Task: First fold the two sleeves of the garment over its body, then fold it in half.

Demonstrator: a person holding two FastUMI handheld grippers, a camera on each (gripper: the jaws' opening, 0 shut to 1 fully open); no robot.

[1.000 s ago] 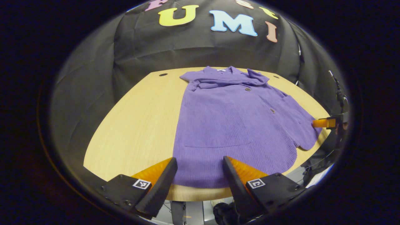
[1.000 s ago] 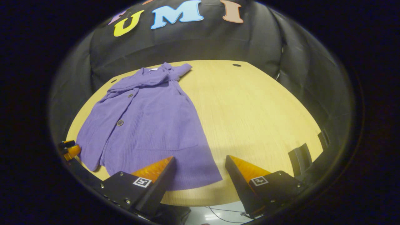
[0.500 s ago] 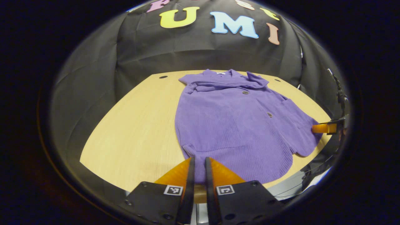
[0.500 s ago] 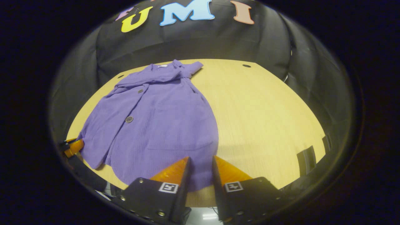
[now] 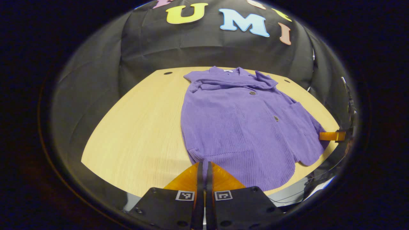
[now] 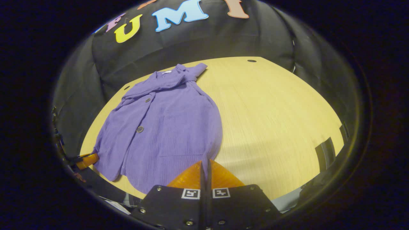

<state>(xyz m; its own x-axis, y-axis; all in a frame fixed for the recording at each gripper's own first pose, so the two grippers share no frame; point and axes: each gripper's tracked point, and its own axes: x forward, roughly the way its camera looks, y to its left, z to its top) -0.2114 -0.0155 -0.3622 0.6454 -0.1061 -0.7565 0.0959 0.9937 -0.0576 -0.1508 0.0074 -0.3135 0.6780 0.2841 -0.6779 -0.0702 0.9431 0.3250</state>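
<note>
Both grippers' fingers have closed on the shirt (image 5: 243, 127) hem at the tabletop (image 5: 140, 127) near edge: left gripper (image 5: 204, 167), right gripper (image 6: 205, 166); sleeves folded, halving remains.

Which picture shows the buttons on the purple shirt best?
The left gripper view: the purple shirt lies nearly head-on there, with two buttons plain on its front. The right gripper view also shows two buttons, but the shirt sits off to one side and slanted.

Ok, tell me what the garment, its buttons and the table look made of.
Garment: soft purple ribbed fabric, matte, maybe corduroy or knit. Buttons: dark, probably plastic; too small to confirm. Table: light wood-grain top, smooth, possibly laminate.
</note>
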